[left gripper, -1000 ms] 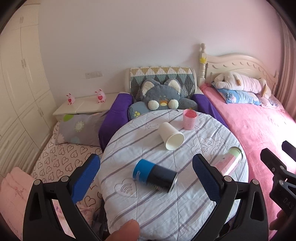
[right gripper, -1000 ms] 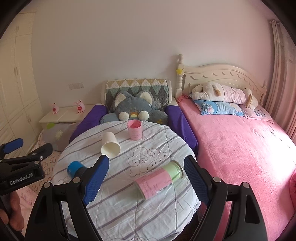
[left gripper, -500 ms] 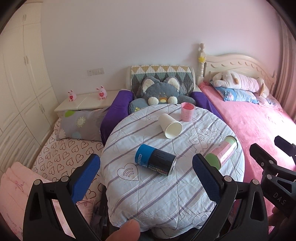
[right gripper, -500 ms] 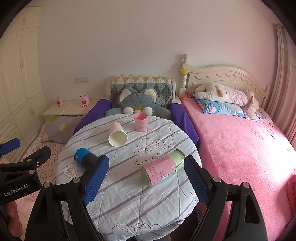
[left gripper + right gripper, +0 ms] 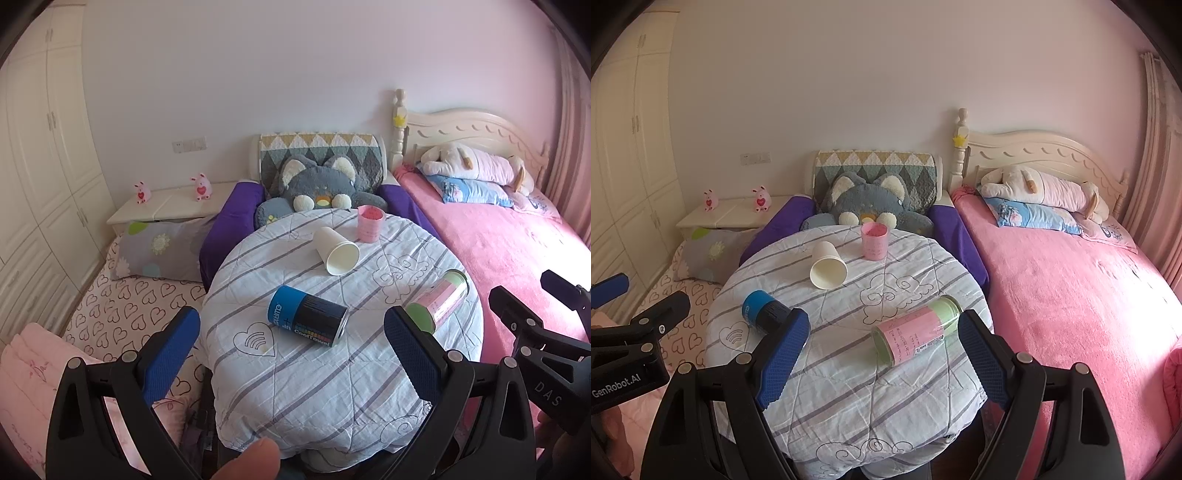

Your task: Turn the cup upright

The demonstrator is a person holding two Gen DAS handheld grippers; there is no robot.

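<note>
so the white paper cup (image 5: 337, 252) is lying on its side toward the back of the round worktop (image 5: 332, 384), mouth pointing at the cameras, just beside an upright pink cup (image 5: 369, 223) that sits closer to the far edge. the worktop has a striped quilted cover. nearer the front there's a blue and black can (image 5: 308, 321) on its side, left of centre, and a pink and green can (image 5: 918, 334) on its side over to the right, well apart from the paper cup.

left hand-held gripper (image 5: 291, 354) has its blue pads spread wide with nothing between them, hanging over the near edge of the worktop, roughly in line with the blue and black can. right hand-held gripper (image 5: 882, 354) is also wide open and empty, with the pink and green can showing between its fingers but not touching them.

behind the worktop there's a grey plush cat (image 5: 319, 184) on a purple chair, and a pink bed (image 5: 1071, 288) on the right.
</note>
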